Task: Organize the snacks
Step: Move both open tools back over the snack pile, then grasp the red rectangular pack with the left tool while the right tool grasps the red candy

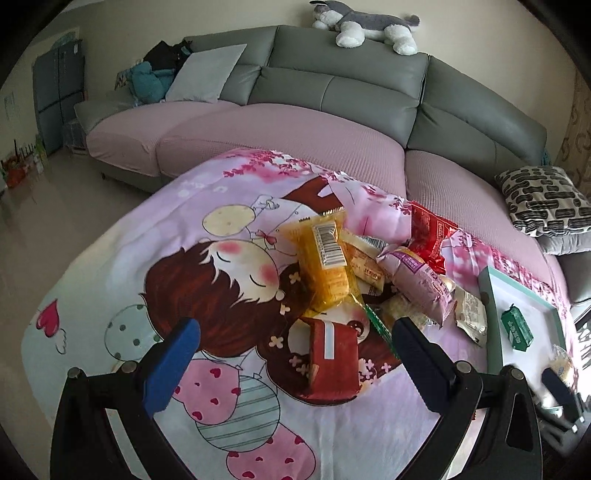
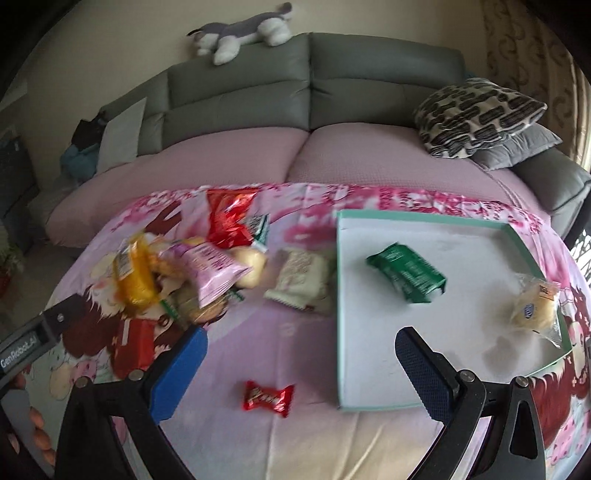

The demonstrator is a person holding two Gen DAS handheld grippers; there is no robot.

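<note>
A heap of snack packs lies on a pink cartoon cloth: a yellow pack [image 1: 327,262], a purple pack [image 1: 421,284], a red bag [image 1: 424,229] and a dark red pack [image 1: 332,360]. My left gripper [image 1: 295,339] is open, its fingers either side of the dark red pack and just above it. A teal-rimmed white tray [image 2: 343,306] holds a green pack [image 2: 406,273] and a clear-wrapped bun [image 2: 533,310]. My right gripper [image 2: 299,350] is open and empty, above the cloth at the tray's near left edge. A small red candy [image 2: 269,398] lies below it. A white pack [image 2: 301,280] lies left of the tray.
A grey sofa [image 1: 332,88] with pink seat covers runs behind the cloth-covered surface. A patterned cushion [image 2: 476,114] lies at the right, a plush dog [image 1: 365,26] on the backrest. Bare floor [image 1: 55,206] is at the left.
</note>
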